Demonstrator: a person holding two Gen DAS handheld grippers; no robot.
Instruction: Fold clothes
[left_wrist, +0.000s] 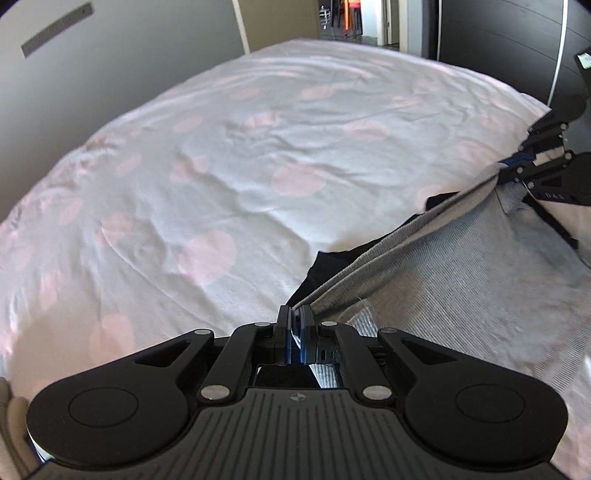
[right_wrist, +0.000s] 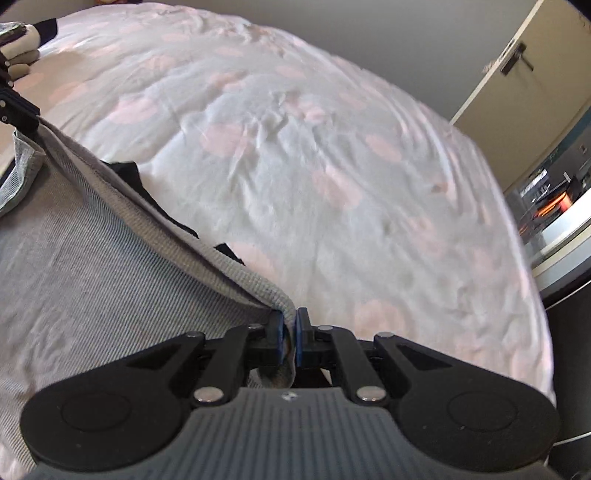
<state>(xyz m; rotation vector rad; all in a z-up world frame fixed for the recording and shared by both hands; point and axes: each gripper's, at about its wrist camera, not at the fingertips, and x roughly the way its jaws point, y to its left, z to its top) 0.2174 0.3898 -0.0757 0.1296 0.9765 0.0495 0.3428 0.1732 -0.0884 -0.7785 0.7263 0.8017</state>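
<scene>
The left gripper (left_wrist: 294, 332), a black two-finger tong with blue pads, is pressed together on one end of the ribbed hem of a grey, fine-ribbed knit garment (left_wrist: 461, 266). The right gripper (right_wrist: 291, 334), of the same make, pinches the other end of that hem. In the left wrist view the right gripper shows again near the bed's right edge, and the hem runs taut between the two as a straight double band.

That stretched edge is the relation the next move turns on. The hem's long axis runs from gripper to gripper, and the body of the garment falls away from it toward the person, on the right of the left gripper and the left of the right one. Each gripper holds its own corner, so neither is nearer; they would have to travel together, across the hem's line, to lay or fold the cloth evenly.

The knit looks soft and limp, with narrow lengthwise ribs and a thicker band at the edge. Just beyond the hem, black fabric (left_wrist: 328, 269) pokes out, flat on the bed; whether it belongs to the same garment I cannot tell.

Past that spreads the bedsheet (left_wrist: 221, 155), white with pale pink dots, creased and slack, reaching the far corners of the bed.
</scene>
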